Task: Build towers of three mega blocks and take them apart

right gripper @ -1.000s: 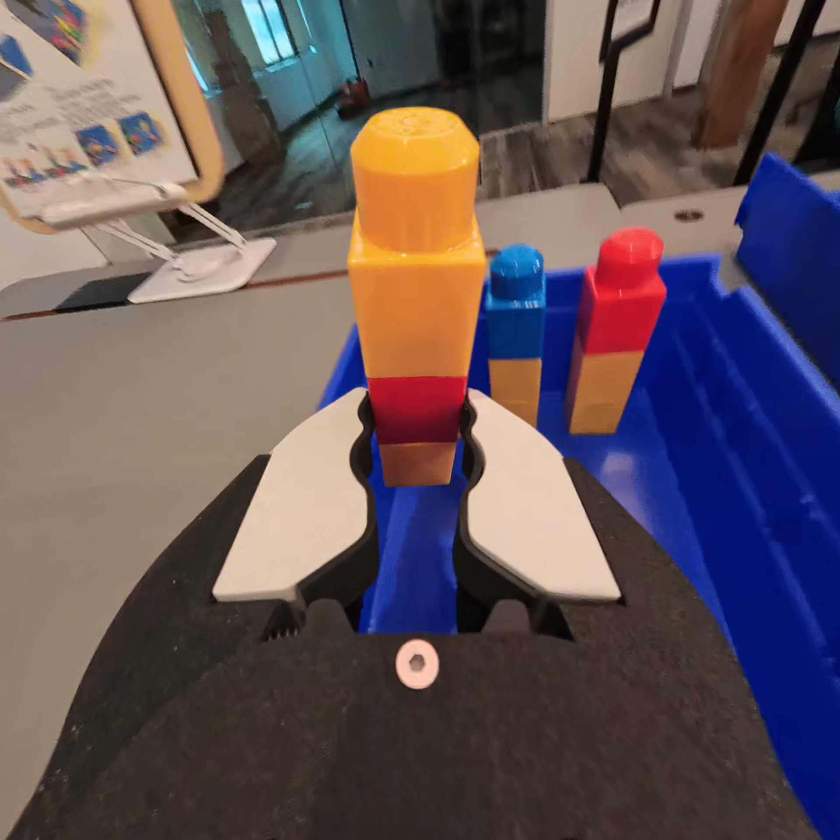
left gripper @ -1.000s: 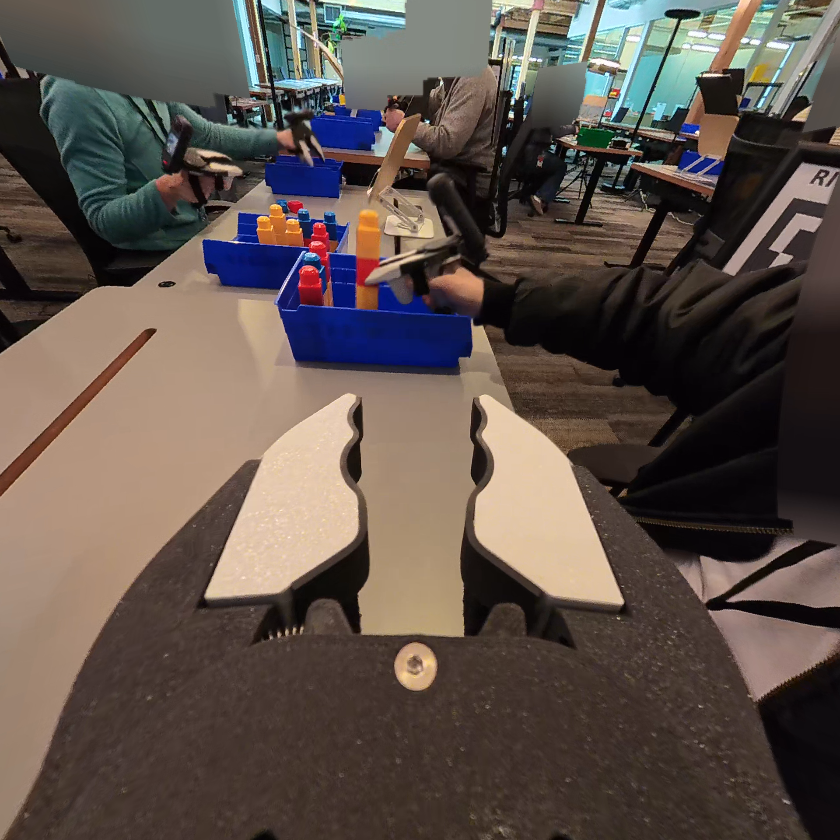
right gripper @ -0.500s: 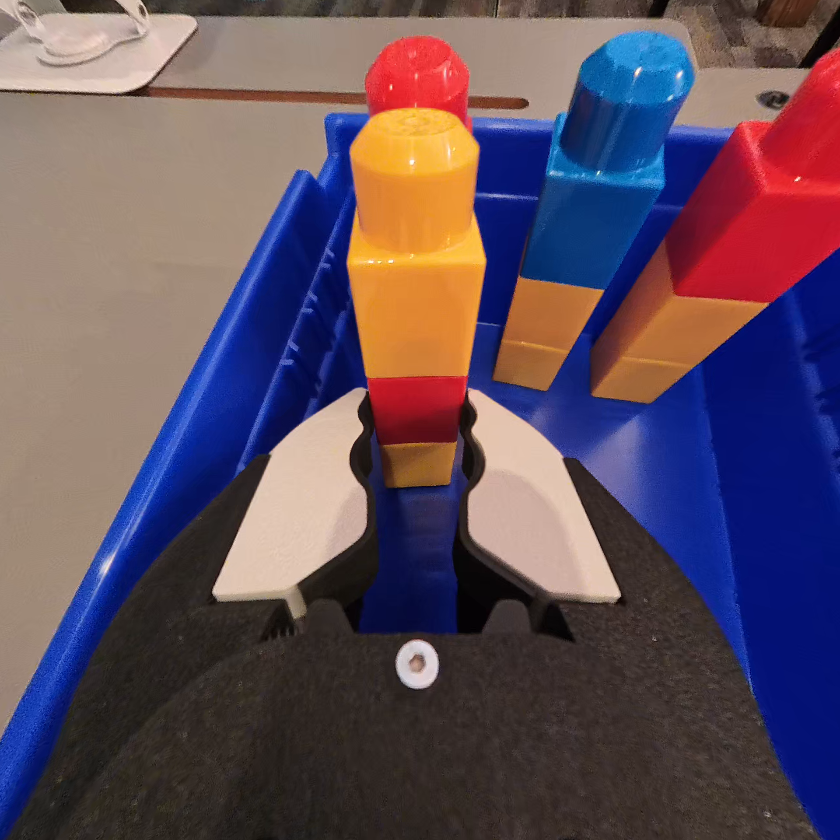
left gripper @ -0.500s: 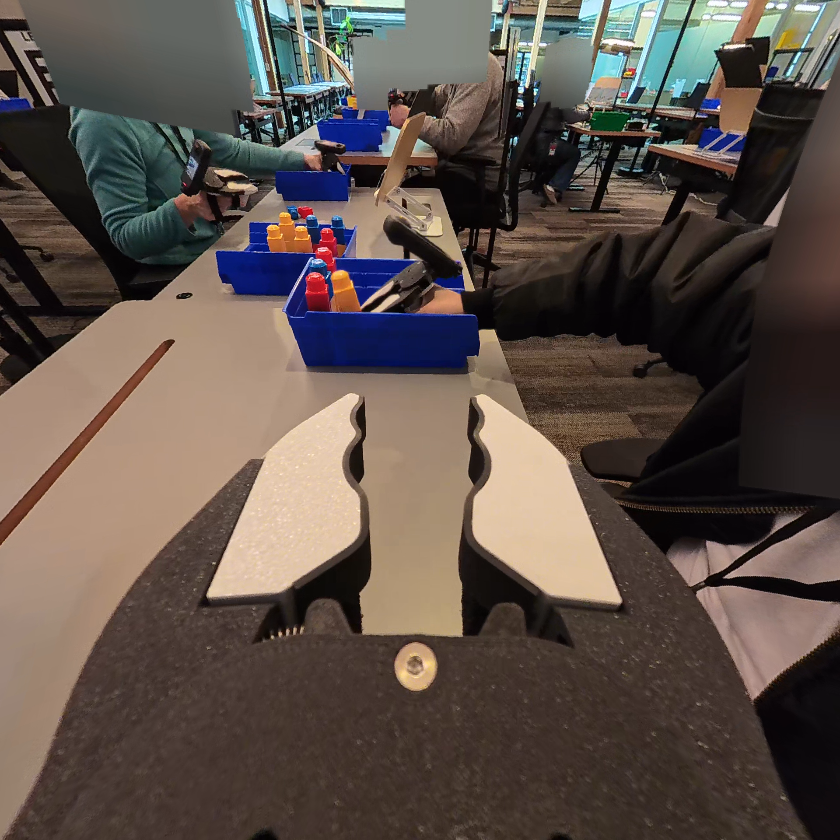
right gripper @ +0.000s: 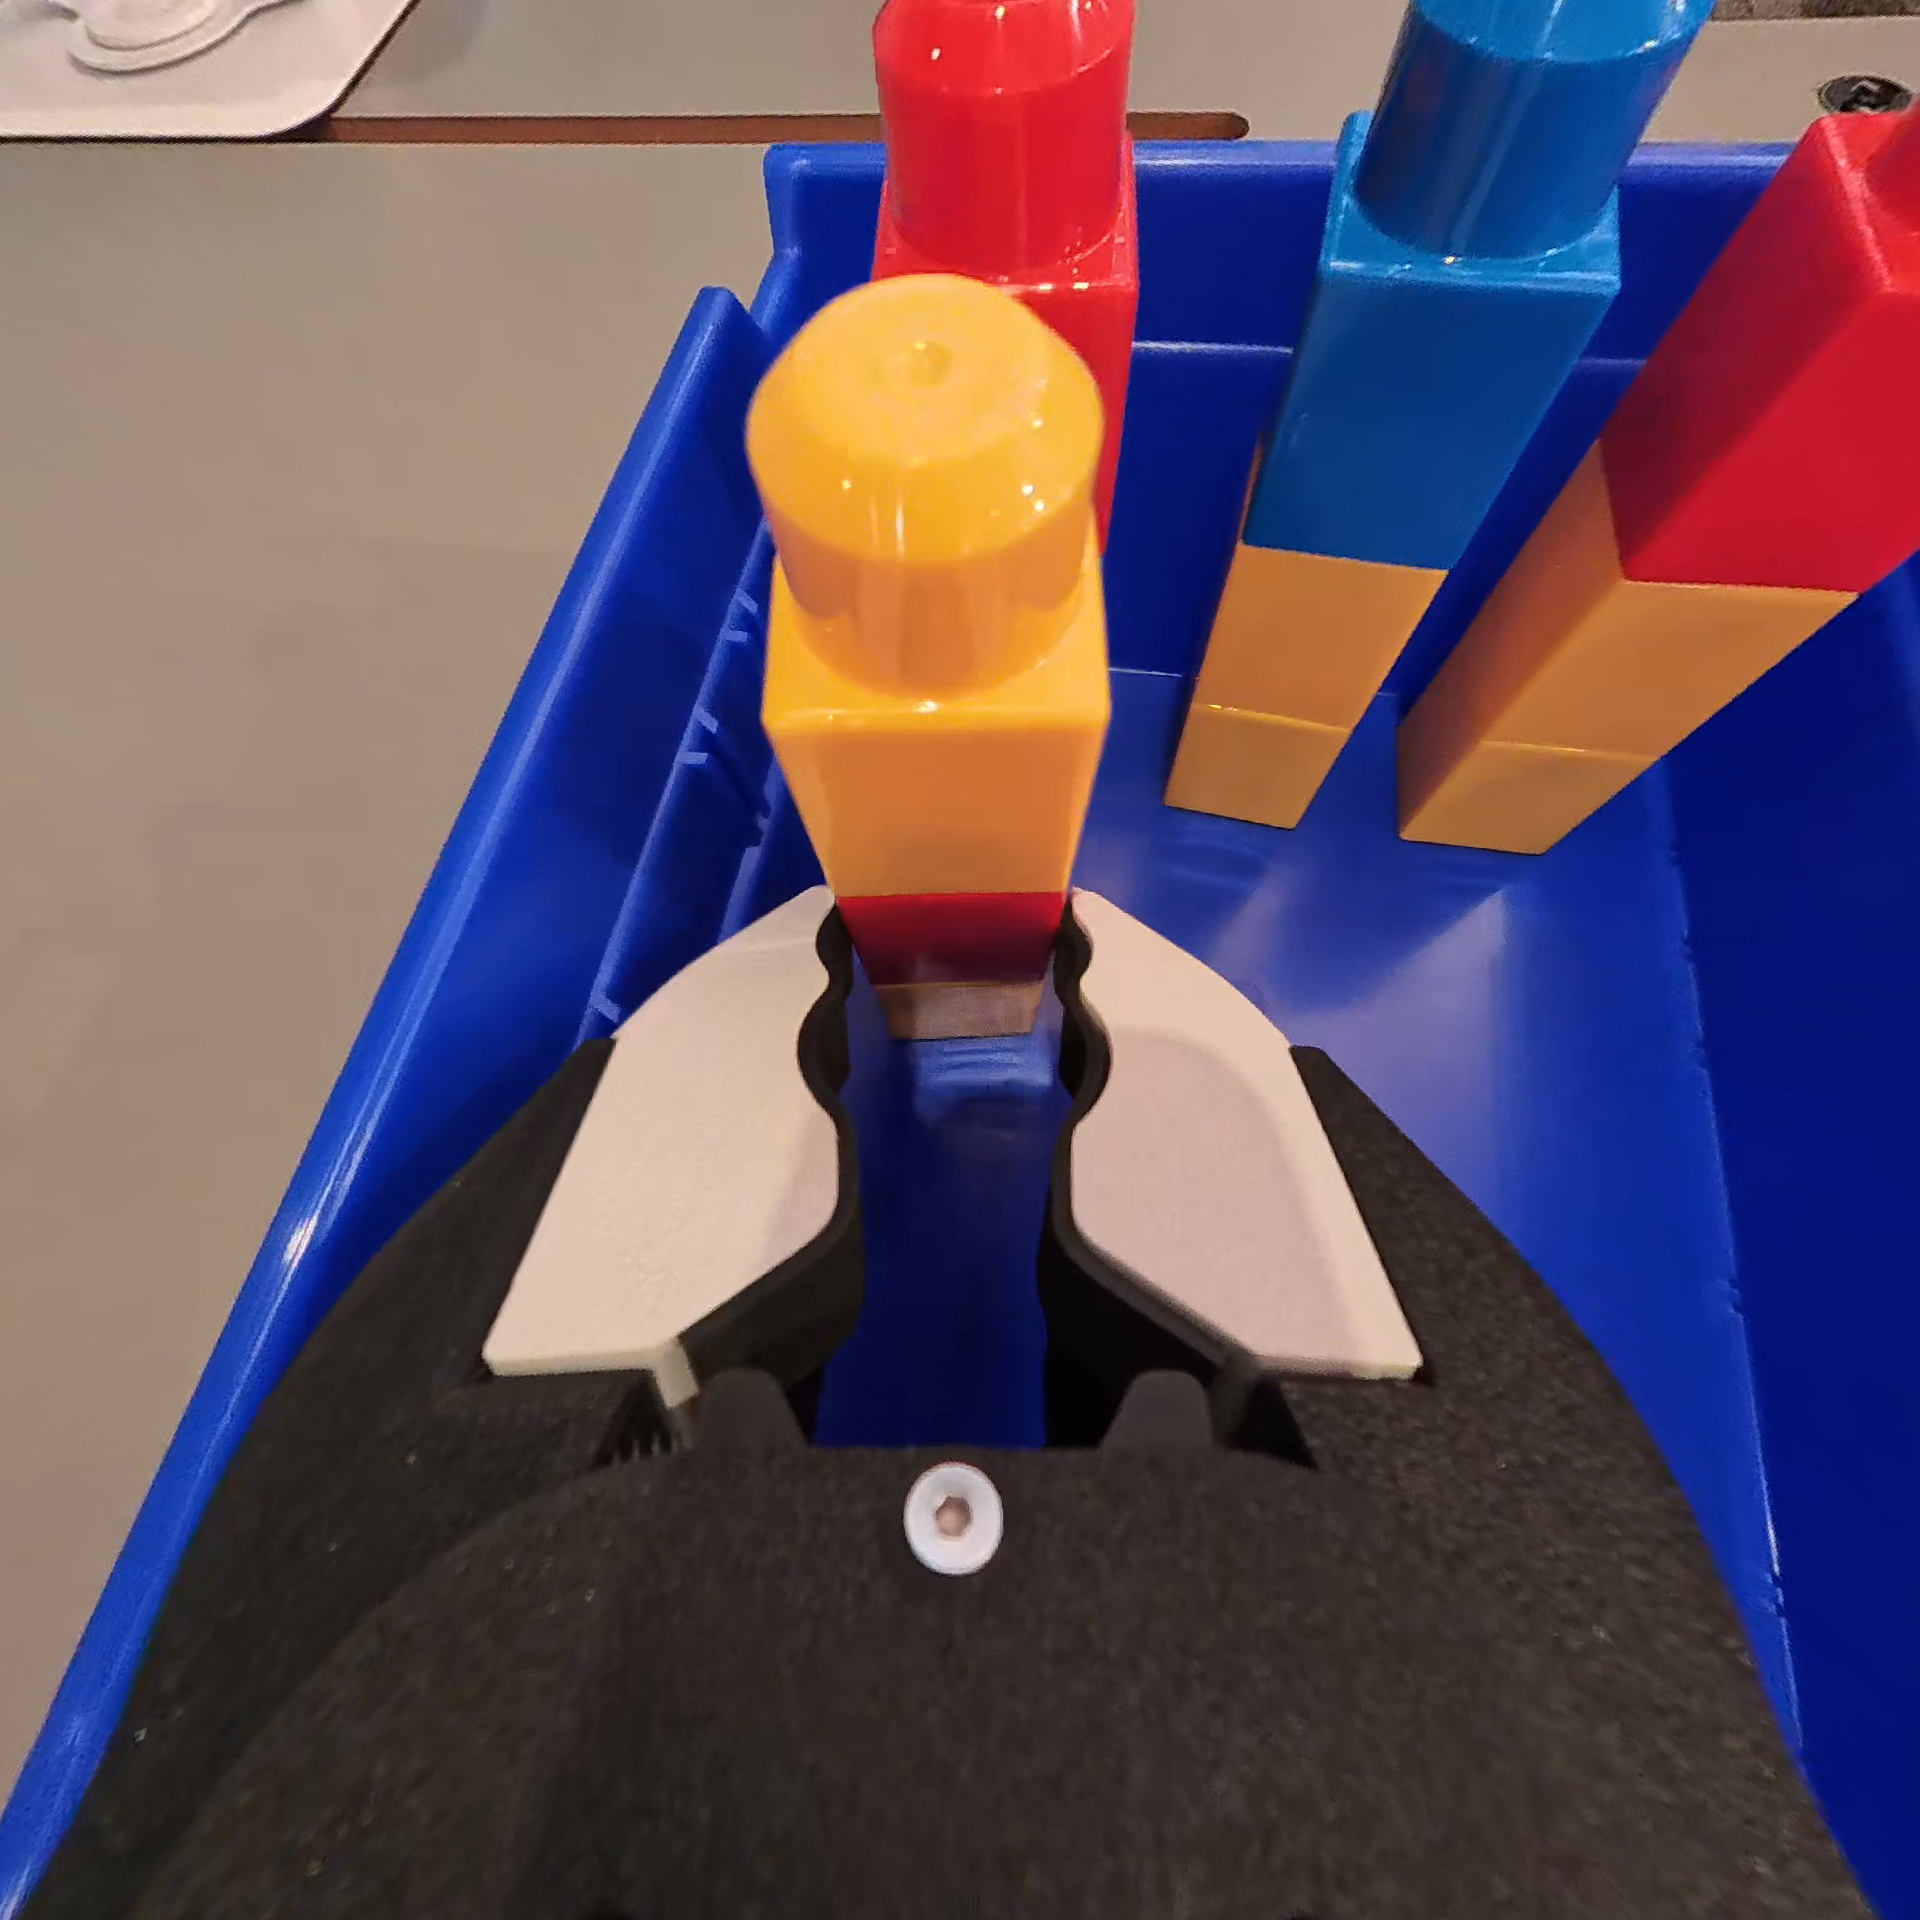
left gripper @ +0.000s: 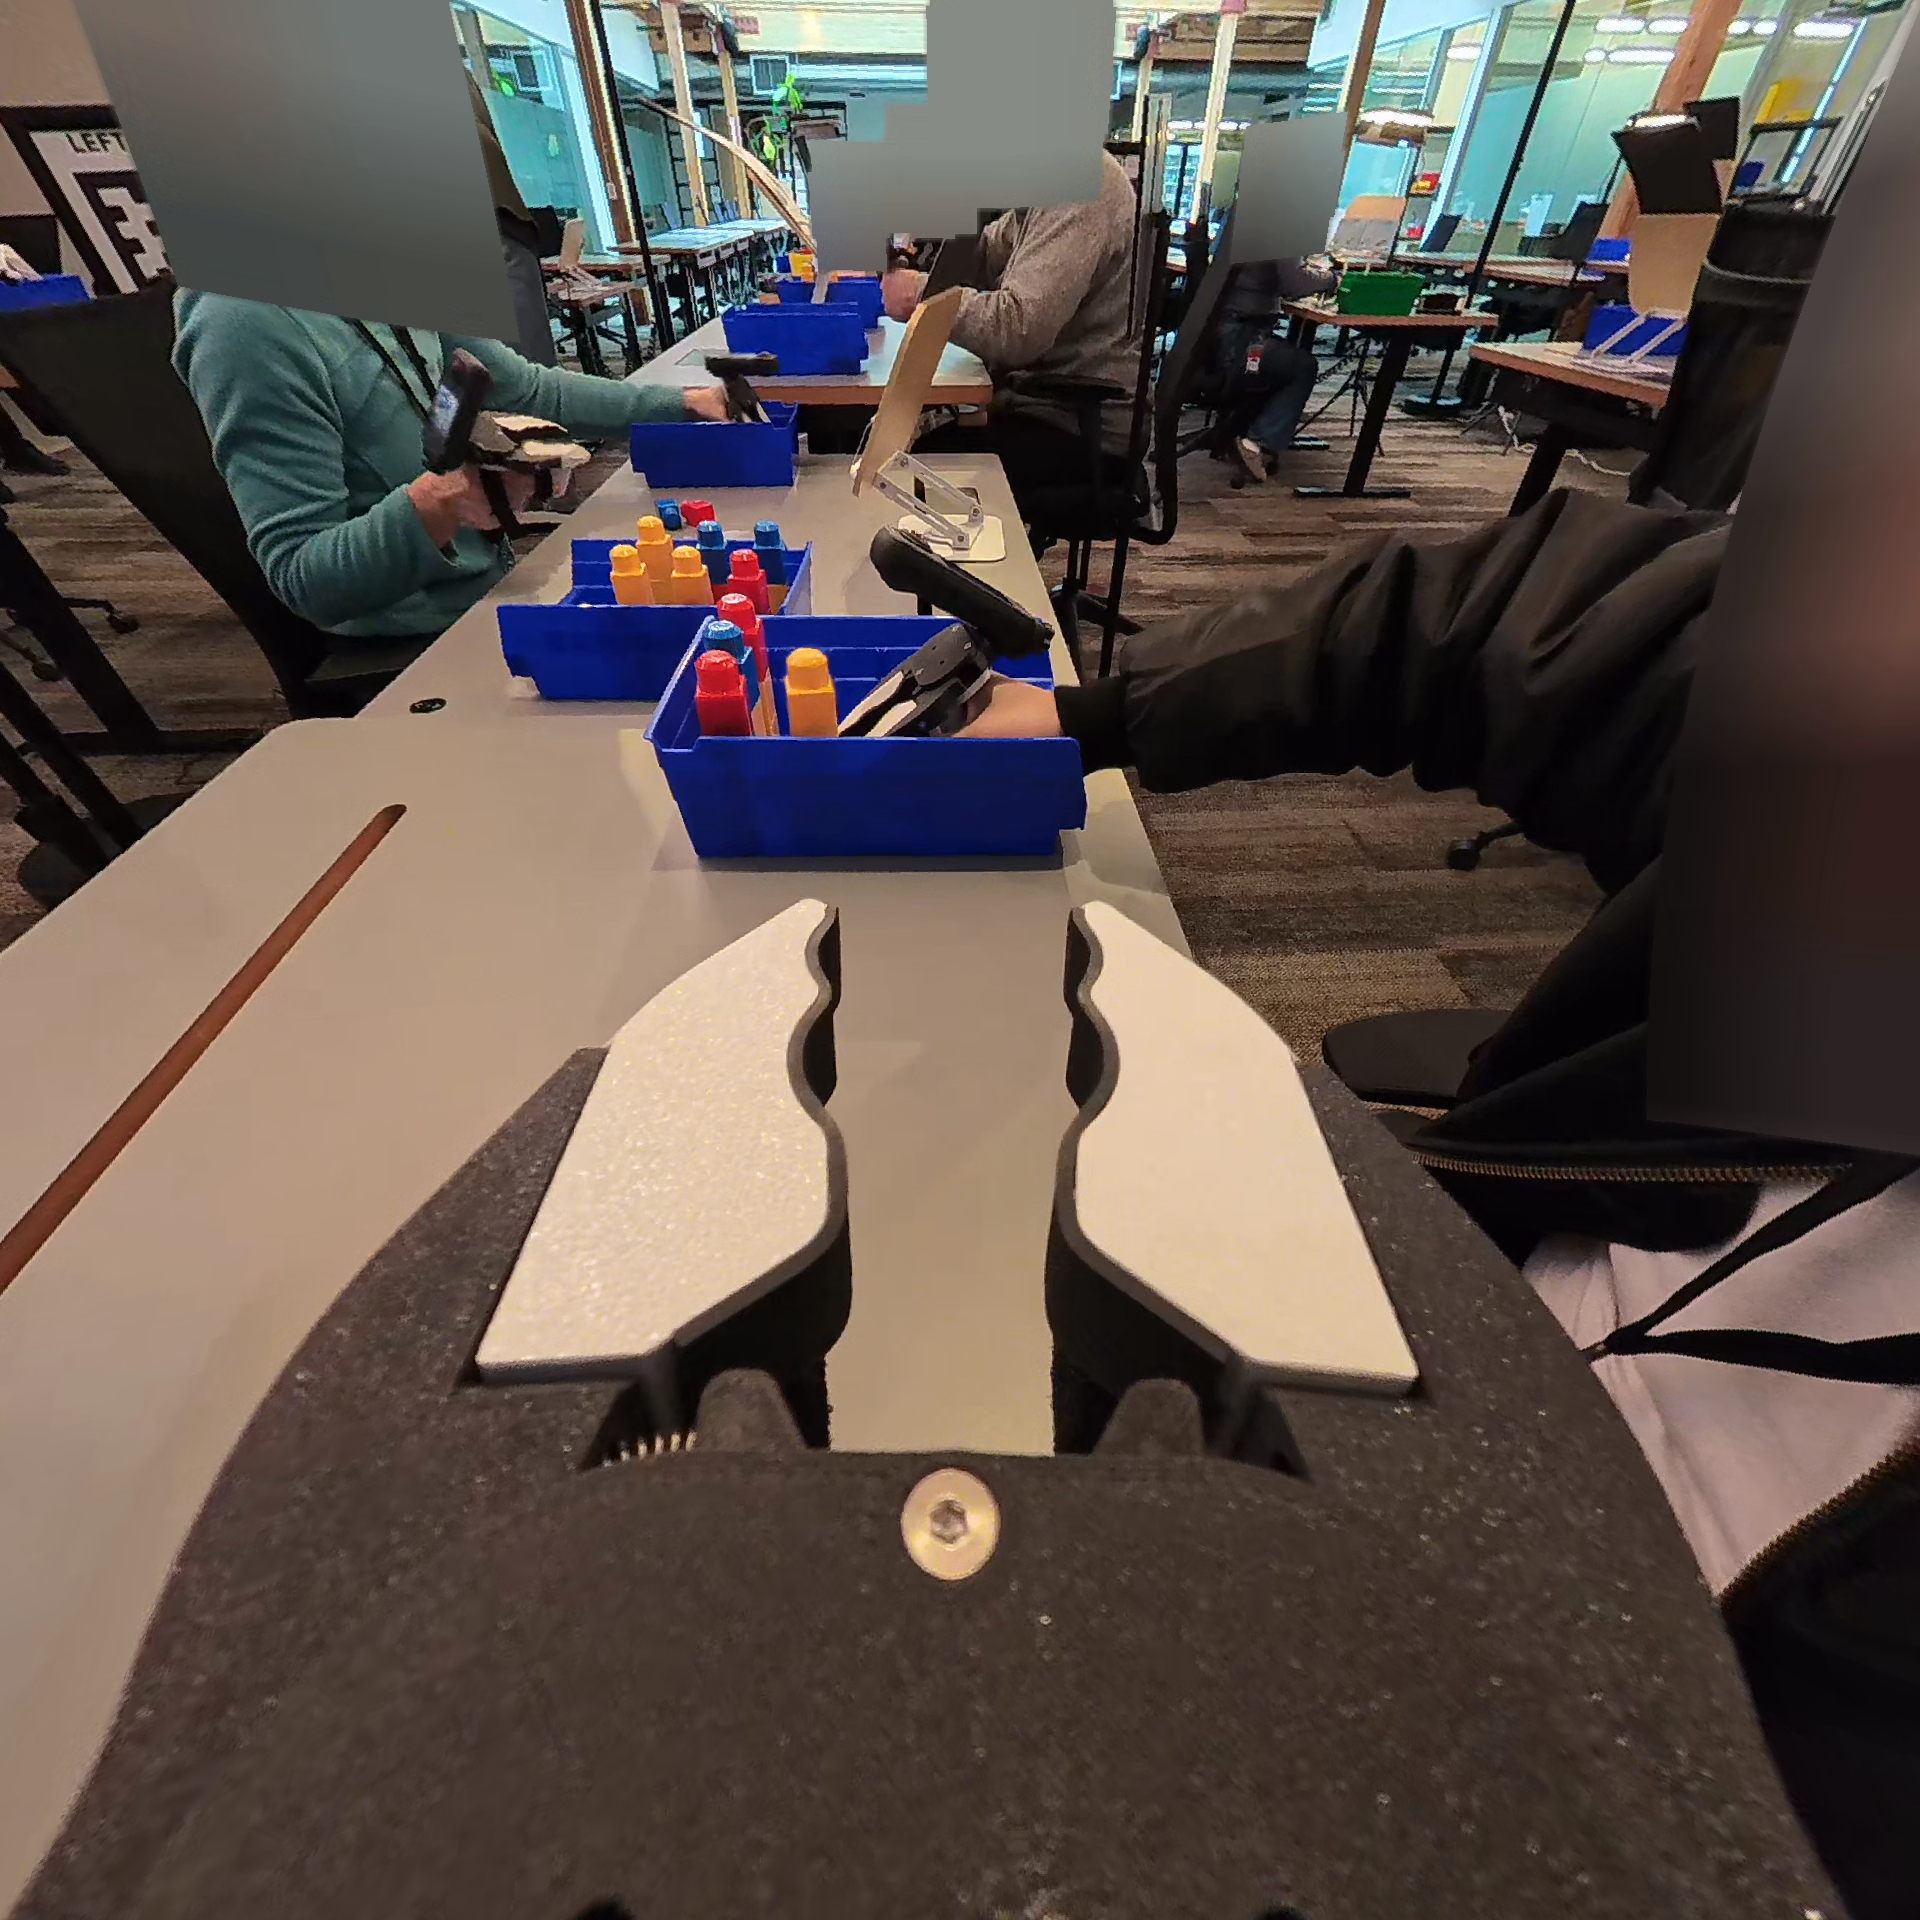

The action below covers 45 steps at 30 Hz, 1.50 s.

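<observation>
Right gripper point(right gripper: 951, 961) pinches the tower point(right gripper: 930, 707) low in the bin point(right gripper: 623, 790) — a crooked release topples it; left gripper point(left gripper: 948, 1023) spread, empty.

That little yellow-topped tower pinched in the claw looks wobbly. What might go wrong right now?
The right gripper pinches the yellow-topped tower only at its red middle block, so the tall top could lean or pop off.

The red tower stands close behind it, and the blue-topped tower beside that; a nudge forward might topple them.

The tower sits close to the blue bin wall, which the fingers could catch.
</observation>
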{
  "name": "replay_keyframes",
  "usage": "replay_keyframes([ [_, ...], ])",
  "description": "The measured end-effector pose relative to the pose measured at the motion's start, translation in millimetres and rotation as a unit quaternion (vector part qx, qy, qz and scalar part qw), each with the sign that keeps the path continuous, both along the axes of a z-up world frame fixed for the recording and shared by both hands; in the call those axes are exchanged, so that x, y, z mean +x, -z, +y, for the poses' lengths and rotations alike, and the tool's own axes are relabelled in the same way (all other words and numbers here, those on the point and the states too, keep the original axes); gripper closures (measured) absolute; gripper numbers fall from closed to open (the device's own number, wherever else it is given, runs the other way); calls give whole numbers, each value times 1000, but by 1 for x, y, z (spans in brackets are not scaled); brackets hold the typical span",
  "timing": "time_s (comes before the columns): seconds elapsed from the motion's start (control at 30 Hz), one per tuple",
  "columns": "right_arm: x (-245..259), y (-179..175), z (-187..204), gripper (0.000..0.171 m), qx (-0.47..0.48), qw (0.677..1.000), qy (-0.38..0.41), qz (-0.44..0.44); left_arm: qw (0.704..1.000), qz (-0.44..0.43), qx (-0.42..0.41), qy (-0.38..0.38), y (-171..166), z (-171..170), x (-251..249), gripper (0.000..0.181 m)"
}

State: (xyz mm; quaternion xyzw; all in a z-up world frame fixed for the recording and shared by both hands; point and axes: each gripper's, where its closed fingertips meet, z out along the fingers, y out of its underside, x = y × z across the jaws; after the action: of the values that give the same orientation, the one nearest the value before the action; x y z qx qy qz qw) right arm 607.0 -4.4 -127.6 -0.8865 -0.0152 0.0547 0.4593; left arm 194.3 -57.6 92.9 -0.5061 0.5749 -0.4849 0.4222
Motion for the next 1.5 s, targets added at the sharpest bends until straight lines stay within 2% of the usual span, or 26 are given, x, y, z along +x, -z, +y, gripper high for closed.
replay_keyframes([
  [0.07, 2, -3, 1, 118, 10, 1000, 8, 0, 1000, 1, -1, 0, 0, -1, -1, 140],
  [0.2, 5, -14, -6, 116, 20, 1000, 8, -4, 1000, -4, -1, -4, -4, -1, -5, 139],
  [0.37, 14, -42, -40, 117, 27, 999, 17, -38, 999, -17, -4, -46, -17, 1, -21, 135],
  [0.47, 20, -87, -61, 121, 76, 992, 23, -100, 988, -24, 12, -154, -30, 7, -60, 132],
  [0.57, -3, -145, -72, 124, 156, 981, 1, -111, 958, -19, 41, -282, -45, 7, -134, 128],
  [0.63, -32, -173, -76, 126, 200, 974, -31, -101, 932, 24, 58, -358, -43, 3, -195, 129],
  [0.7, -70, -187, -78, 126, 226, 969, -77, -71, 884, 77, 72, -455, -37, 9, -267, 130],
  [0.77, -108, -190, -76, 126, 230, 965, -124, -35, 823, 142, 64, -546, -22, 16, -340, 131],
  [0.87, -159, -188, -67, 126, 224, 957, -183, -1, 774, 219, -47, -593, 29, 21, -408, 132],
  [1.0, -219, -184, -55, 126, 217, 943, -251, 37, 727, 255, -254, -585, 112, 36, -444, 140],
  [1.07, -243, -180, -52, 126, 213, 936, -278, 47, 716, 234, -335, -566, 136, 51, -443, 139],
  [1.1, -253, -177, -52, 126, 210, 932, -290, 47, 702, 236, -350, -574, 147, 61, -447, 140],
  [1.2, -271, -165, -54, 126, 188, 928, -319, 43, 667, 299, -300, -612, 175, 88, -466, 138],
  [1.3, -271, -158, -58, 126, 173, 927, -332, 28, 619, 394, -230, -639, 200, 103, -484, 131],
  [1.5, -243, -149, -60, 128, 154, 935, -315, 49, 588, 443, -189, -650, 219, 123, -484, 134],
])
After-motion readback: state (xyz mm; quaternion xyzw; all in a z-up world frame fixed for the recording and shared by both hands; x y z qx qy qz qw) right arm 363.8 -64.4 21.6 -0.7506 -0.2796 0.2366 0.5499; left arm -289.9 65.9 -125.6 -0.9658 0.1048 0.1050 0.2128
